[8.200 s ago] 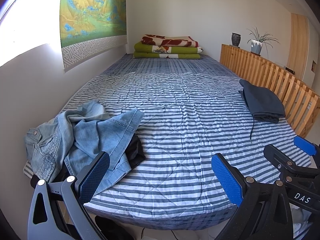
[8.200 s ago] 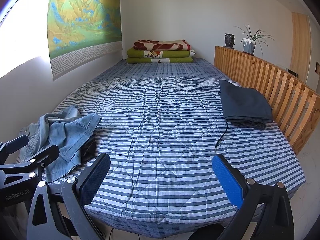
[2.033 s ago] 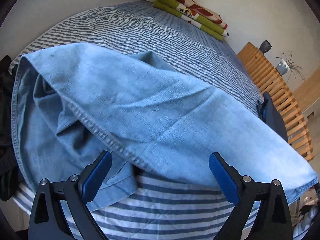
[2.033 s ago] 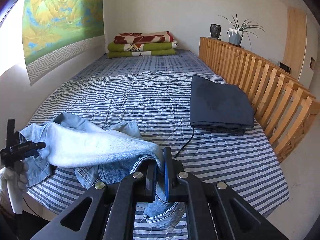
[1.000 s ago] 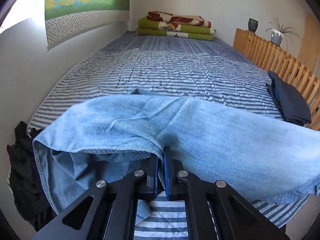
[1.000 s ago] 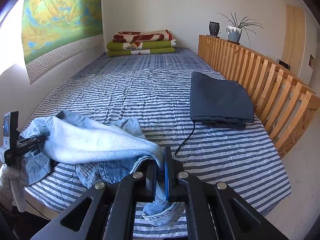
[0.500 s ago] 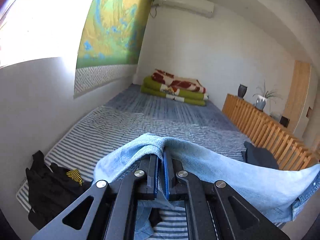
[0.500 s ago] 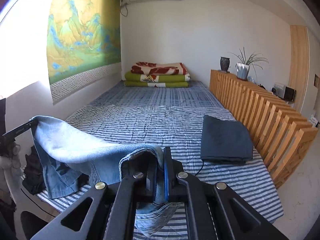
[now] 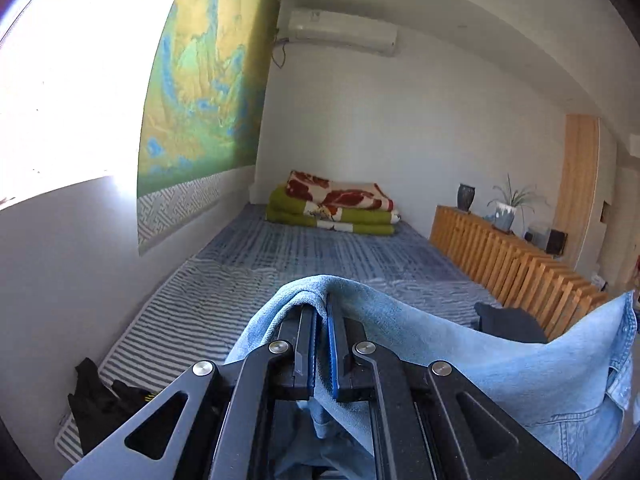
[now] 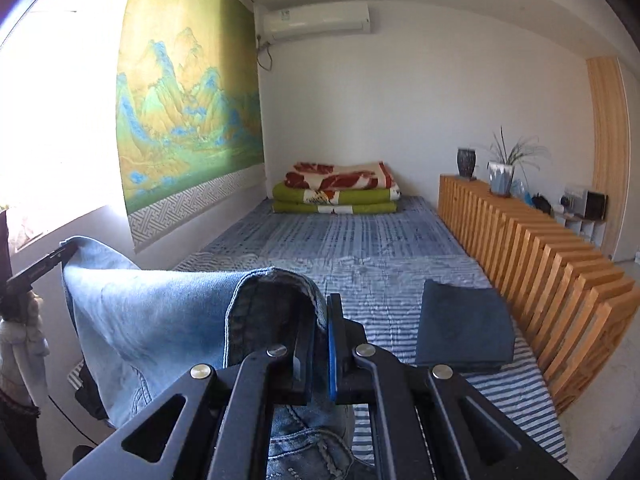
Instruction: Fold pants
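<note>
Left claw (image 9: 322, 316) and right claw (image 10: 320, 316) each clenched on light-blue denim pants (image 10: 160, 320), held above blue-striped bed (image 10: 360, 240).

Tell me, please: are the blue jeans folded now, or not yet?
Not yet folded. The jeans hang loose and bunched between the left tool and the right tool, both shut on the denim above the striped bed.

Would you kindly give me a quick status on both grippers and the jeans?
Left gripper shut on jeans. Right gripper shut on jeans too. Denim slung between them above striped bed. Folded dark garment lies right.
</note>
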### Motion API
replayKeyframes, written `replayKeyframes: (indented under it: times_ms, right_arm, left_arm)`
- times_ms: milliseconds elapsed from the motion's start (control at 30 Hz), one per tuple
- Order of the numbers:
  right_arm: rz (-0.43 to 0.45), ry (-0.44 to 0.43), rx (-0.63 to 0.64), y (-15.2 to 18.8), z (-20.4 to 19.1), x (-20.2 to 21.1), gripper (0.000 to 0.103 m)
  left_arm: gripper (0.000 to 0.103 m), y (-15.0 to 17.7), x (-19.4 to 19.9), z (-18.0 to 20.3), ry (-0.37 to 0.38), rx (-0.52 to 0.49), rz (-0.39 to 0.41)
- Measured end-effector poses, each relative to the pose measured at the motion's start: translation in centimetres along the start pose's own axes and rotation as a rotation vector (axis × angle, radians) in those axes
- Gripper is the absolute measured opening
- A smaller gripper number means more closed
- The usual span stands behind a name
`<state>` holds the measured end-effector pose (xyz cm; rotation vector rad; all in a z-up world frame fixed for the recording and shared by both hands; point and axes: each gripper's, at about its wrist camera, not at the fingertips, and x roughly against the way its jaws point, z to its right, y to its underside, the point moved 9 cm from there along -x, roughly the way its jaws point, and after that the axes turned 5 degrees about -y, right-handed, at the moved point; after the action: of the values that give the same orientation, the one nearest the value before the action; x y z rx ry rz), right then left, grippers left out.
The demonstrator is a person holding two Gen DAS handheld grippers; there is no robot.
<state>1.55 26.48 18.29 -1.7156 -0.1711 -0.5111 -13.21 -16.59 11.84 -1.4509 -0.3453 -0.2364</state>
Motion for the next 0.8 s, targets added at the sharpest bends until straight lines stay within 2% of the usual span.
replayKeyframes:
  times_ms: [100, 167, 233, 300, 367, 467, 633, 700, 733, 800]
  right_arm:
    - [-0.139, 0.081, -0.024, 3.1, 3.9, -8.5, 0.005]
    - [-0.295, 0.131, 0.045, 6.8, 6.5, -15.4, 0.011]
    - [-0.424, 0.237, -0.010, 11.2, 10.7, -20.8, 0.019]
    - [-0.490, 0.277, -0.115, 14.7, 14.0, -23.0, 0.019]
    - [-0.501, 0.230, -0.200, 16.9, 15.2, -22.7, 0.020]
    - [-0.501, 0.174, -0.163, 18.9, 13.9, -20.6, 0.027]
    - [-0.562, -0.114, -0.176, 21.9, 8.0, -19.3, 0.029]
    - [-0.590, -0.182, -0.198, 22.8, 6.6, -20.4, 0.029]
    - [-0.601, -0.162, -0.195, 23.2, 6.6, -21.0, 0.029]
    - [-0.609, -0.025, -0.170, 23.9, 8.8, -22.3, 0.029]
  left_arm:
    - [0.004, 5.5, -9.0, 2.4, -0.041, -0.066, -0.171]
    - [0.004, 10.9, -15.5, 3.7, -0.061, -0.102, -0.329]
    - [0.004, 16.7, -21.1, 4.9, -0.074, -0.128, -0.477]
    - [0.004, 20.6, -24.0, 5.4, -0.083, -0.131, -0.552]
    - [0.004, 22.7, -25.4, 5.8, -0.092, -0.128, -0.569]
    - [0.004, 23.6, -26.2, 6.4, -0.092, -0.143, -0.573]
    - [0.004, 23.5, -26.0, 6.1, -0.087, -0.132, -0.570]
    - [0.004, 23.4, -26.5, 6.2, -0.090, -0.137, -0.573]
    - [0.004, 23.3, -26.8, 6.3, -0.090, -0.142, -0.573]
    - [0.004, 23.1, -26.3, 6.3, -0.094, -0.160, -0.562]
